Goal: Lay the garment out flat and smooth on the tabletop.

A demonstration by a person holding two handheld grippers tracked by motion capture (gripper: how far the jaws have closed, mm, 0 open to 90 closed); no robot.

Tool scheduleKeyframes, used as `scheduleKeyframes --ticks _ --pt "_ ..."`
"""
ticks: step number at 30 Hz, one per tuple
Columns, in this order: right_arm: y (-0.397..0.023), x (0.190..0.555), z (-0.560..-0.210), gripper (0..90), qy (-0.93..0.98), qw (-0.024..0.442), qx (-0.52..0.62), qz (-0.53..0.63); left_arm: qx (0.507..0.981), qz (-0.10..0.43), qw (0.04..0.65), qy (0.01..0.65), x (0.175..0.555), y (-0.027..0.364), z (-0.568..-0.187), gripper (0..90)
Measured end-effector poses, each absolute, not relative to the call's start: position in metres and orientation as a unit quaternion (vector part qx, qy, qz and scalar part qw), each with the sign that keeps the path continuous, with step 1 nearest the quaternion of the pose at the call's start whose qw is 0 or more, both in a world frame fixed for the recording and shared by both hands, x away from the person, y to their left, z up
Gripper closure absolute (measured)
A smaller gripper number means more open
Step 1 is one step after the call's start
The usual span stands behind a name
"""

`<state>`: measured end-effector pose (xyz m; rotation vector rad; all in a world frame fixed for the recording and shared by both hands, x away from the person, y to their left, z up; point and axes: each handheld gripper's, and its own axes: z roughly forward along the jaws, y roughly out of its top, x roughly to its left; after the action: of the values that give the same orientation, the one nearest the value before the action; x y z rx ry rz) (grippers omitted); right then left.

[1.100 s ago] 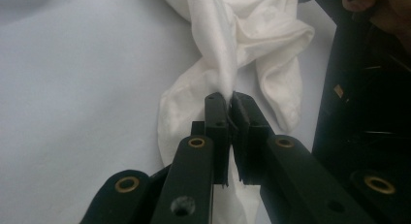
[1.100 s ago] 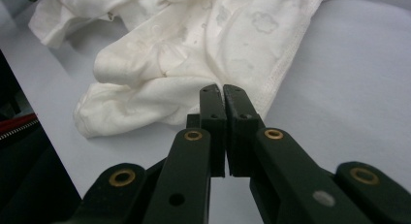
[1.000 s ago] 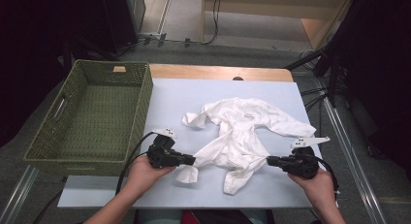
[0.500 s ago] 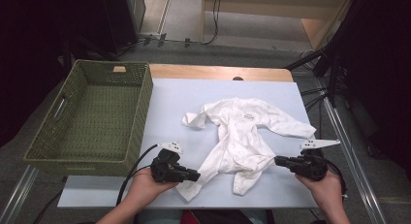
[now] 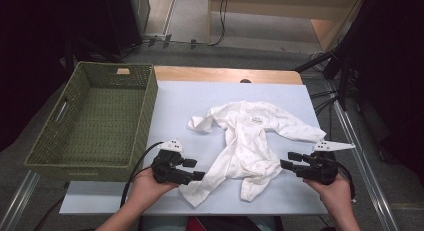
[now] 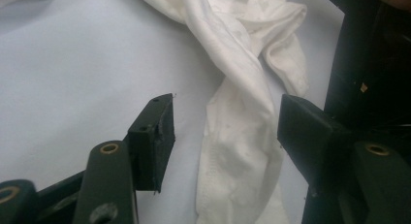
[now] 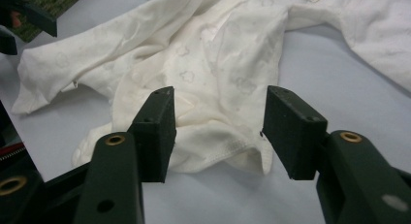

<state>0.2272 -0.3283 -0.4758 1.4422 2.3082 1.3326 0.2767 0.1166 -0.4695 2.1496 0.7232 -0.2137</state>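
Note:
A white baby romper [image 5: 252, 141] lies spread on the pale blue mat [image 5: 190, 101], with its sleeves toward the far side and its two legs toward the near edge. My left gripper [image 5: 195, 169] sits by the left leg. Its jaws have just been opening, and the leg [image 6: 232, 151] lies loose between them, with the left gripper [image 6: 228, 127] clear of the cloth. My right gripper [image 5: 288, 160] is level with the right leg. Its jaws have also just been opening, and the leg's hem [image 7: 218, 146] rests between them in the right gripper [image 7: 223, 120], untouched.
An empty green woven basket [image 5: 95, 121] stands at the left, against the mat's edge. A strip of wooden tabletop [image 5: 225, 73] shows beyond the mat. Cables trail from both grippers toward the near edge. Dark floor and stands lie to the right.
Both grippers drew the romper's legs toward the near edge, then opened and let go of them. The legs now lie flat on the mat.

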Motion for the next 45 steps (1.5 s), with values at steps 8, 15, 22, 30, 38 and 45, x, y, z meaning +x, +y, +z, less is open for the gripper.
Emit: scheduleKeyframes --ticks 8,15,22,30,38,45 --pt "-0.324 0.236 -0.481 39.4 0.768 0.037 0.476 0.426 0.860 -0.074 0.409 0.295 0.287 0.115 -0.469 34.3" --pt "-0.324 0.237 -0.482 39.1 0.768 0.036 0.479 0.424 0.859 -0.063 0.407 0.306 0.303 0.111 -0.467 34.3" --pt "-0.322 0.238 -0.484 38.9 0.770 0.032 0.476 0.423 0.854 -0.054 0.405 0.321 0.317 0.110 -0.467 34.3" --pt "-0.318 0.238 -0.485 38.2 0.771 0.018 0.473 0.427 0.847 -0.038 0.410 0.336 0.339 0.105 -0.458 34.6" --pt "-0.316 0.238 -0.486 38.2 0.773 0.013 0.470 0.426 0.849 -0.024 0.398 0.347 0.362 0.099 -0.456 34.7" --pt "-0.316 0.238 -0.488 38.2 0.773 0.012 0.470 0.426 0.848 -0.005 0.390 0.358 0.383 0.098 -0.456 36.6"
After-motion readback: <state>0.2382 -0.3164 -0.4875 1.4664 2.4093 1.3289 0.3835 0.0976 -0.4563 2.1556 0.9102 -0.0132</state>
